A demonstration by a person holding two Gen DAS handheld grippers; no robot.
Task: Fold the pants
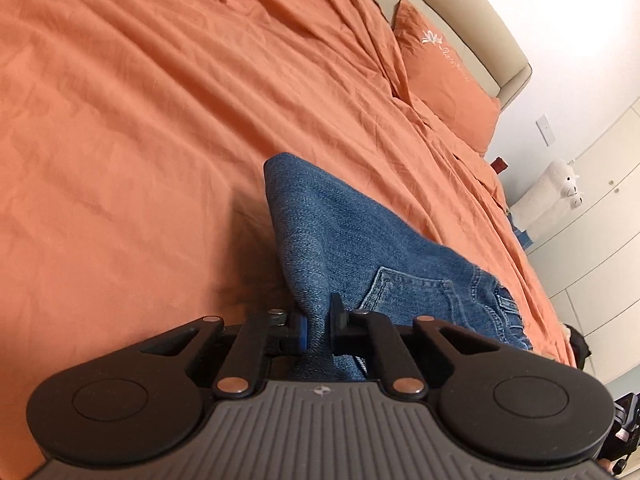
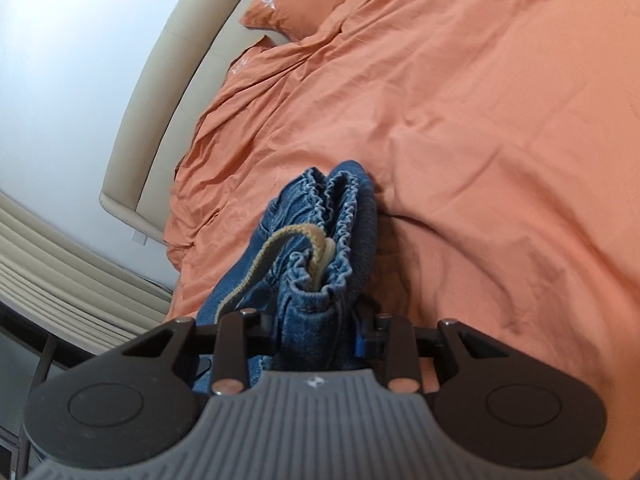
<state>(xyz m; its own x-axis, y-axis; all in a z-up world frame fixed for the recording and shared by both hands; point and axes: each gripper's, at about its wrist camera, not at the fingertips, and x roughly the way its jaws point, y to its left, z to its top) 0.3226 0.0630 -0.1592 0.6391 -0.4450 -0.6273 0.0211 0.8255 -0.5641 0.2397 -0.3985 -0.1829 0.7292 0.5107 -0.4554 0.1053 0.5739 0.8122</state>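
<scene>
A bunched pair of blue denim pants is clamped in the right claw, its gathered elastic waistband turned upward. A tan drawstring is draped across the denim. Beneath, the bed is covered by a wrinkled orange sheet.

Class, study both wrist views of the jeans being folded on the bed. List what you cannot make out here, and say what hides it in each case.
- Left wrist view: the jeans run down behind the left gripper; the body hides how many layers it pinches.
- Right wrist view: the right gripper covers the denim below the waistband, so the legs are unseen.
- Left wrist view: embroidery on the pillow is too small to read.
</scene>
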